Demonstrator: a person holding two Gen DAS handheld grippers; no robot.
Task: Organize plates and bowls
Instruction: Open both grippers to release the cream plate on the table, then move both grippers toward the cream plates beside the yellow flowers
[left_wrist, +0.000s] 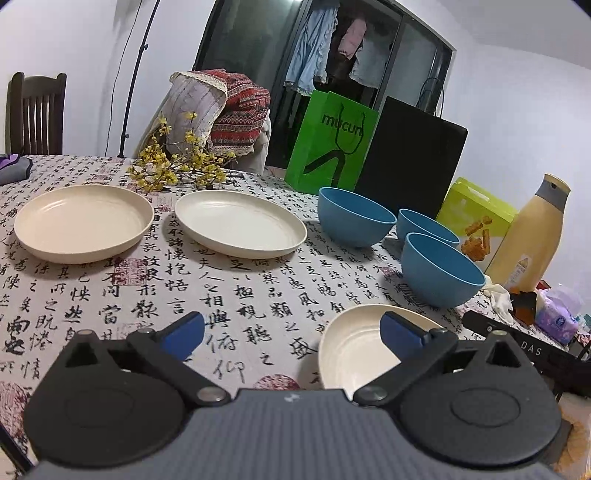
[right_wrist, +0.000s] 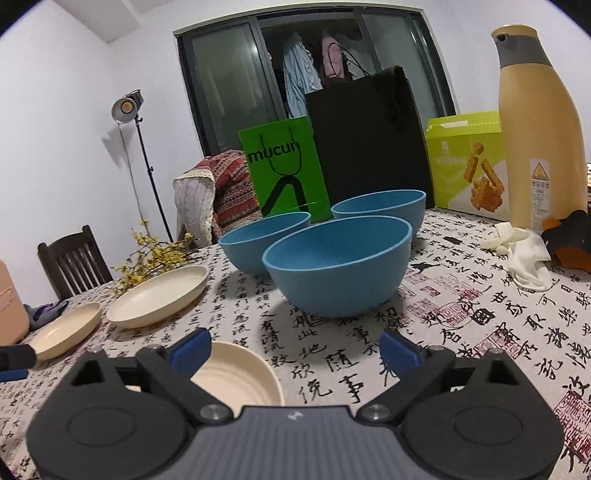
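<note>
Both jaws stand wide with nothing between them: the left hand-held gripper (left_wrist: 291, 332) hangs over bare cloth, the right hand-held gripper (right_wrist: 295, 349) likewise.

Three cream plates and three blue bowls lie spread out, none stacked. The near plate (left_wrist: 354, 354) sits just under the left gripper's right finger and under the right gripper's left finger. Ahead-left of the left gripper are the far plate (left_wrist: 83, 221) and the middle plate (left_wrist: 240, 221), close together but apart. Straight ahead of the right gripper is the near bowl (right_wrist: 338, 264), with the left bowl (right_wrist: 264, 236) and the back bowl (right_wrist: 380, 208) clustered close behind it.

Risks, as I judge them: the two grippers flank the same plate and could collide if both go for it. The plates are shallow, so a finger may slide over a rim or push a plate across the cloth. The bowls crowd each other, so gripping one could knock another. The bottle (right_wrist: 539, 129) and the crumpled glove (right_wrist: 524, 254) sit right of the bowls, within a careless swing.

The tabletop (left_wrist: 229, 295) wears a calligraphy-print cloth that could bunch. Yellow flower sprigs (left_wrist: 177, 166), a green bag (left_wrist: 328, 144) and a black bag sit behind; beyond them are a chair, a lamp stand and dark glass doors.
</note>
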